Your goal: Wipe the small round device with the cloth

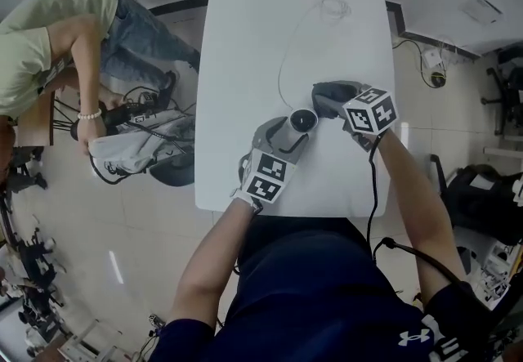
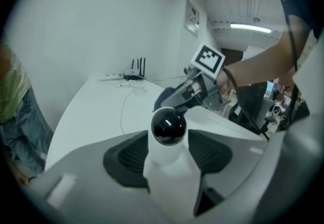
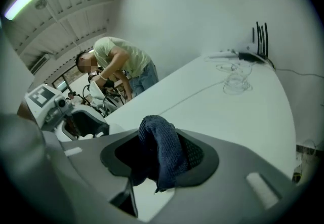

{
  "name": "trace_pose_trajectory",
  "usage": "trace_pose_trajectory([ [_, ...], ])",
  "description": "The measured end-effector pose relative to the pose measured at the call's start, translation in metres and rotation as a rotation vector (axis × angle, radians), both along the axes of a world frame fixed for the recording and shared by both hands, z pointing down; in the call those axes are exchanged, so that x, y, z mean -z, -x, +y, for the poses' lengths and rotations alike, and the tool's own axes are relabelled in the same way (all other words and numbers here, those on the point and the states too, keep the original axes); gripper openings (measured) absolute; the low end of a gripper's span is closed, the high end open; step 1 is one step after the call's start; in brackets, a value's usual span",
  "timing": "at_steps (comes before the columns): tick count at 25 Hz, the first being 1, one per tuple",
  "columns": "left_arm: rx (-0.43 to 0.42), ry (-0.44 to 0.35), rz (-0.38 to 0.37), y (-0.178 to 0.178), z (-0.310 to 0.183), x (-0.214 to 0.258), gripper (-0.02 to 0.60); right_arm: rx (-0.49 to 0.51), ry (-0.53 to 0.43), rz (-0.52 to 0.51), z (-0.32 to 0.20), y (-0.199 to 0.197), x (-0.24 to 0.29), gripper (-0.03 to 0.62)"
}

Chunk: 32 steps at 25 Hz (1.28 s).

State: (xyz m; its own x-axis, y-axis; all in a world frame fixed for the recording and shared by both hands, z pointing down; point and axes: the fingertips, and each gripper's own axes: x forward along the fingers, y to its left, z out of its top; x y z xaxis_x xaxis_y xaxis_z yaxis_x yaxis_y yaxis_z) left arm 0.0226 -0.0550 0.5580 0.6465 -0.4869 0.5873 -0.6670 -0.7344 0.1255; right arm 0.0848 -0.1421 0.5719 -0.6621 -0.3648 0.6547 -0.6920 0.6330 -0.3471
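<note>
The small round device is a white body with a black ball face. My left gripper is shut on its white body and holds it just above the white table. A dark blue cloth hangs bunched between the jaws of my right gripper, which is shut on it. In the head view the right gripper sits just right of the device, with the cloth close beside the black face. From the left gripper view the cloth shows behind the device.
A thin cable runs along the table to a coiled lead and a router with antennas at the far end. A person in a pale green shirt bends over gear on the floor at the left.
</note>
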Motion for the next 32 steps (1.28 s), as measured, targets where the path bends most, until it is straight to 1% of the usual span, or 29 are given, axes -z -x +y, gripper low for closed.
trace_pose_trajectory([
  [2,0.018,-0.002,0.008,0.0,-0.003,0.002,0.247,0.046,-0.096,-0.033,-0.006,0.007,0.045,0.176],
  [3,0.021,-0.001,0.014,-0.001,-0.003,0.001,0.247,0.1,-0.146,-0.051,-0.004,0.016,0.071,0.176],
  [4,0.02,0.0,0.02,-0.002,-0.002,0.001,0.247,0.176,-0.187,-0.069,0.002,0.029,0.095,0.176],
  [6,0.017,0.001,0.031,-0.004,0.001,0.001,0.247,0.371,-0.231,-0.082,0.023,0.061,0.129,0.176],
  [8,0.024,0.004,0.035,-0.005,0.003,0.002,0.247,0.556,-0.225,-0.044,0.045,0.088,0.133,0.176],
  [9,0.026,0.005,0.033,-0.005,0.004,0.003,0.247,0.625,-0.206,-0.012,0.052,0.095,0.124,0.176],
  [10,0.025,0.004,0.027,-0.005,0.005,0.003,0.247,0.673,-0.181,0.02,0.055,0.099,0.113,0.176],
  [12,0.019,-0.002,0.006,-0.005,0.005,0.003,0.247,0.711,-0.135,0.074,0.052,0.099,0.089,0.176],
  [15,0.022,0.001,-0.01,-0.003,0.007,0.002,0.247,0.705,-0.116,0.154,0.037,0.089,0.065,0.175],
  [16,0.026,0.006,-0.01,-0.002,0.007,0.001,0.247,0.695,-0.109,0.162,0.032,0.088,0.059,0.175],
  [17,0.03,0.012,-0.009,-0.001,0.008,0.0,0.247,0.672,-0.092,0.15,0.027,0.088,0.054,0.175],
  [19,0.034,0.021,-0.007,0.0,0.009,-0.002,0.247,0.583,-0.033,0.067,0.017,0.088,0.049,0.173],
  [22,0.023,0.017,-0.011,0.0,0.008,-0.001,0.247,0.404,0.036,-0.055,-0.002,0.078,0.044,0.172],
  [24,0.014,0.012,-0.012,0.001,0.006,-0.001,0.247,0.292,0.063,-0.101,-0.013,0.066,0.037,0.172],
  [25,0.008,0.013,-0.013,0.001,0.006,-0.001,0.247,0.243,0.073,-0.108,-0.018,0.058,0.032,0.172],
  [26,0.002,0.016,-0.015,0.001,0.006,-0.003,0.247,0.2,0.078,-0.099,-0.021,0.051,0.024,0.172],
  [28,-0.016,0.024,-0.025,0.002,0.007,-0.006,0.247,0.142,0.07,-0.036,-0.023,0.036,0.003,0.172],
  [30,-0.032,0.031,-0.036,0.004,0.009,-0.008,0.247,0.125,0.053,0.025,-0.017,0.028,-0.017,0.173],
  [32,-0.042,0.035,-0.044,0.003,0.01,-0.01,0.247,0.111,0.034,0.044,-0.011,0.026,-0.031,0.173],
])
